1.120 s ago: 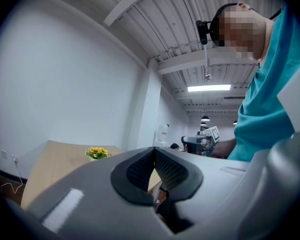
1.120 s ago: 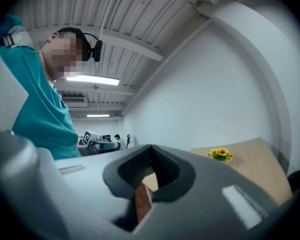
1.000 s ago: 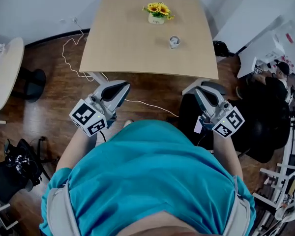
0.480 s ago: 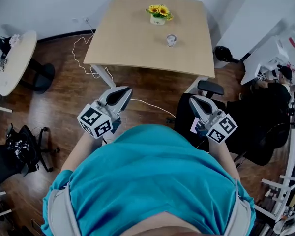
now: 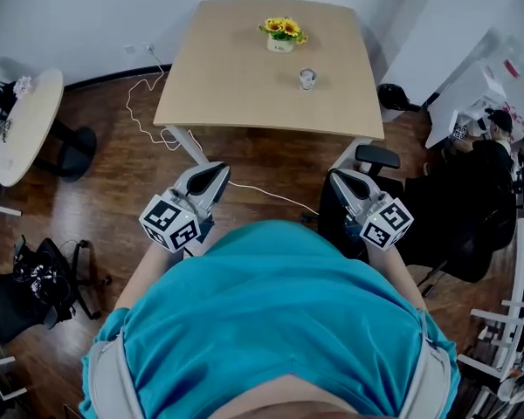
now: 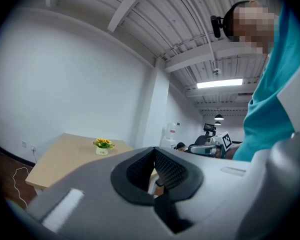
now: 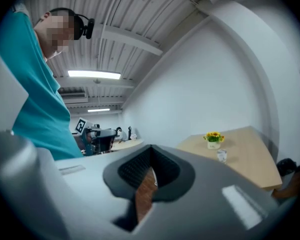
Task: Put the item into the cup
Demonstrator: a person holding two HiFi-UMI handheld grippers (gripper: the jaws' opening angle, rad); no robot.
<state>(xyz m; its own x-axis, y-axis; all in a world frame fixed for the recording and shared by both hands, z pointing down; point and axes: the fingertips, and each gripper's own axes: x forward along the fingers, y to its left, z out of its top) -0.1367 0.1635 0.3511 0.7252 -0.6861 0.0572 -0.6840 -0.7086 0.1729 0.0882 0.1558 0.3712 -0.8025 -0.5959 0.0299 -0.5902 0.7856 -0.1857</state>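
A small clear cup [image 5: 308, 78] stands on the light wooden table [image 5: 236, 85], near a pot of yellow flowers [image 5: 281, 35]. The right gripper view shows the cup [image 7: 221, 156] and flowers [image 7: 213, 139] far off at the right; in the left gripper view only the flowers [image 6: 103, 145] show. I stand back from the table over the wooden floor. My left gripper [image 5: 218, 169] and right gripper [image 5: 335, 177] are held at waist height and point toward the table. Both are shut with nothing between the jaws. I cannot make out a loose item.
A black office chair [image 5: 374, 157] stands just past my right gripper, at the table's near right corner. A white cable [image 5: 148, 103] trails over the floor at the left. A round white table [image 5: 17, 129] and a black bag [image 5: 37, 278] are further left. Desks and another person [image 5: 498, 122] are at the right.
Both grippers have sunk a little and the right one has drifted left. The table sits slightly higher and smaller in the head view. The jaws stay shut.
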